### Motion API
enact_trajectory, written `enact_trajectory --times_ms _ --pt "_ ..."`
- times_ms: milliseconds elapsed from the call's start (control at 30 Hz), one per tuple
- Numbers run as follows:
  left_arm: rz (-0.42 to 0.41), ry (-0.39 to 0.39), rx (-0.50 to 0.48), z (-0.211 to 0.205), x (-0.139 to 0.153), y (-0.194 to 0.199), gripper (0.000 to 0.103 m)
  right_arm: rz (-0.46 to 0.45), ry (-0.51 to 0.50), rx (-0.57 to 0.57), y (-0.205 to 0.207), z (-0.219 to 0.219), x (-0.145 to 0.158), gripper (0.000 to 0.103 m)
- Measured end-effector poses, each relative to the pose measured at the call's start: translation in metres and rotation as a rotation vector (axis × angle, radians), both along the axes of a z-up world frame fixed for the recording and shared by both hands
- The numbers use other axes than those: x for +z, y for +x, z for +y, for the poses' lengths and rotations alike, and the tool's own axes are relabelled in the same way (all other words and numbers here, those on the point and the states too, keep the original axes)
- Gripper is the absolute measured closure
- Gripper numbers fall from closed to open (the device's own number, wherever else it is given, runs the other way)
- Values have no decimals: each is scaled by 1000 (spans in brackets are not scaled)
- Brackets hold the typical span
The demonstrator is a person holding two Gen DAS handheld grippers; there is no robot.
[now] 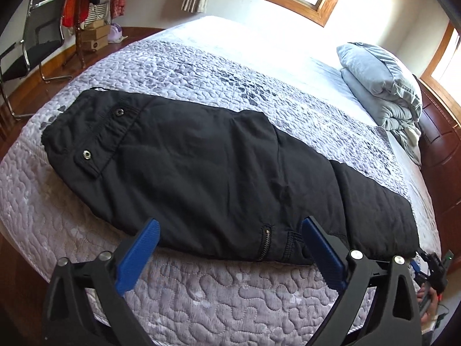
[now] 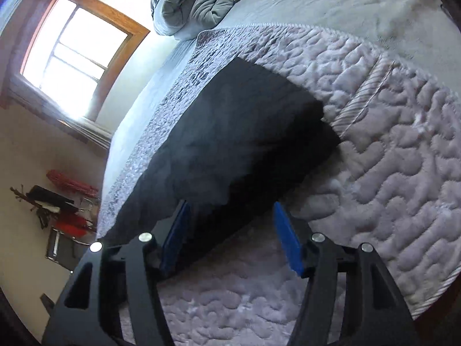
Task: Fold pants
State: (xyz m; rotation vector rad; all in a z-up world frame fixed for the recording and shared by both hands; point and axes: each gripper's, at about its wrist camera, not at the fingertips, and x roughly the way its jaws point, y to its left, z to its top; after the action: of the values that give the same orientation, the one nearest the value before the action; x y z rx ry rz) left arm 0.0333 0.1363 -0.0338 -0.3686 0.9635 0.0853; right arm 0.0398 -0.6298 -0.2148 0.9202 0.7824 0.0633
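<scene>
The black pants lie lengthwise across the frame's middle on the quilt, soft, light and limp, best pinched at waistband or hem, with the left gripper spread wide and the right gripper parted, both holding nothing.

No text to read here; the boxes on the floor by the clothes rack are too small and blurred to show a label; the pants carry only plain metal snaps and a zip, no brand tag in sight; the quilt shows stitching and nothing lettered.
</scene>
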Motion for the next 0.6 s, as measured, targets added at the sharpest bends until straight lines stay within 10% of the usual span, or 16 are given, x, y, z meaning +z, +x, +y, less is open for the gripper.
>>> enact_trajectory --times_ms 200,300,367,600 --pt "12 -37 20 6 -1 -4 4 41 71 -46 24 11 -12 38" --pt "19 -53 43 10 -4 -3 4 36 84 -59 36 9 -10 68" --pt "22 -69 48 12 -6 -3 4 18 42 -43 44 10 0 85" --pt "39 -75 35 7 -13 1 4 -184 -236 66 39 43 65 90"
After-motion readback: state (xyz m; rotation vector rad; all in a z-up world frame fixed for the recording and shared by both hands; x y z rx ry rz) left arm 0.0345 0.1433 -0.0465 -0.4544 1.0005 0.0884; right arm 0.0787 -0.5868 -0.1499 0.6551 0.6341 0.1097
